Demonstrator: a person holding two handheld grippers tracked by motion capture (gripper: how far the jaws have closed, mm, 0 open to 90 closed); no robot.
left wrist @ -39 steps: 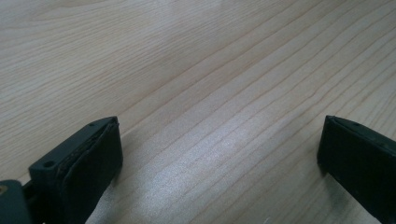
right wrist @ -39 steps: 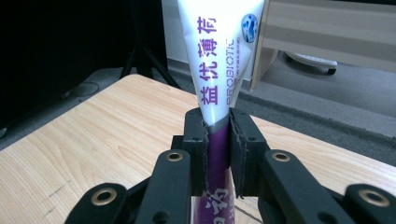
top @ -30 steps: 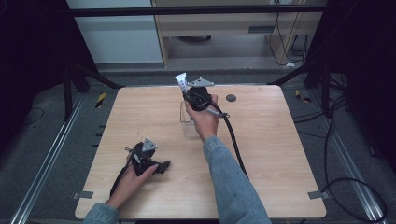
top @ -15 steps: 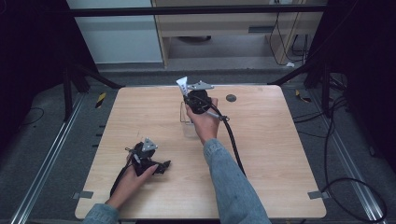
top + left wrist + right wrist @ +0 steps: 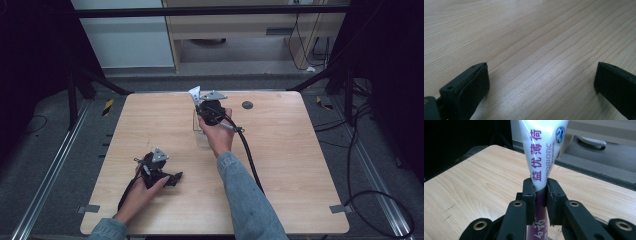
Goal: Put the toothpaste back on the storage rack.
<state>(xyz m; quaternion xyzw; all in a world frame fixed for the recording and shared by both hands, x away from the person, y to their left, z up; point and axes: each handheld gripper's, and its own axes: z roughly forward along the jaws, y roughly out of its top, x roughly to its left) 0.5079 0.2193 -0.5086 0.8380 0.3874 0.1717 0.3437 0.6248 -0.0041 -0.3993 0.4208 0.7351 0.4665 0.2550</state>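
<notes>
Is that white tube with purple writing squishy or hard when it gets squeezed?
Probably squishy: the tube narrows sharply where the right tool pinches it, as if flattened. It looks glossy, so perhaps slippery. It widens above the grip, so it might flop if loosened.

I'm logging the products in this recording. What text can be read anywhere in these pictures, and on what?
"益优薄荷", purple, running down the white tube held in the right tongs.
"PROBIOTIC", small, beside it on the same tube.
Smaller print and the round blue logo: too blurred to read.
</notes>
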